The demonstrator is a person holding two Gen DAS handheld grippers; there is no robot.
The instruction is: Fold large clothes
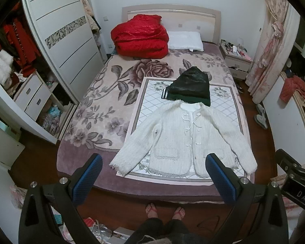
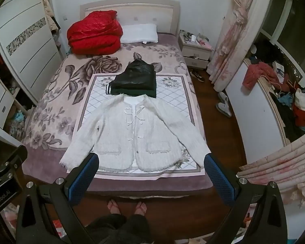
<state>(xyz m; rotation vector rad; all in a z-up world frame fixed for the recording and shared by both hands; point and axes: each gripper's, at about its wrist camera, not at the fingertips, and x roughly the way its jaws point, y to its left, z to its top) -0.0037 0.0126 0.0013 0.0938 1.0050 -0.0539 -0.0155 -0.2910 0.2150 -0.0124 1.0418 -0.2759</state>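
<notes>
A white fuzzy cardigan [image 1: 185, 138] [image 2: 132, 134] lies spread flat, front up, sleeves out to both sides, on a quilted floral mat [image 1: 152, 101] [image 2: 172, 99] at the foot of the bed. Behind its collar sits a folded dark green and black jacket [image 1: 190, 85] [image 2: 135, 80]. My left gripper [image 1: 153, 163] hangs open high above the bed's foot edge, holding nothing. My right gripper [image 2: 151, 162] is likewise open and empty, above the cardigan's hem. Both are well clear of the cloth.
A red quilt [image 1: 140, 35] and a white pillow [image 1: 185, 40] lie at the bed's head. A wardrobe [image 1: 67, 40] stands left, a nightstand [image 1: 235, 58] and curtains [image 2: 233, 30] right. A person's feet in sandals [image 1: 164, 211] stand at the bed's foot. Clothes pile on the right ledge [image 2: 274, 85].
</notes>
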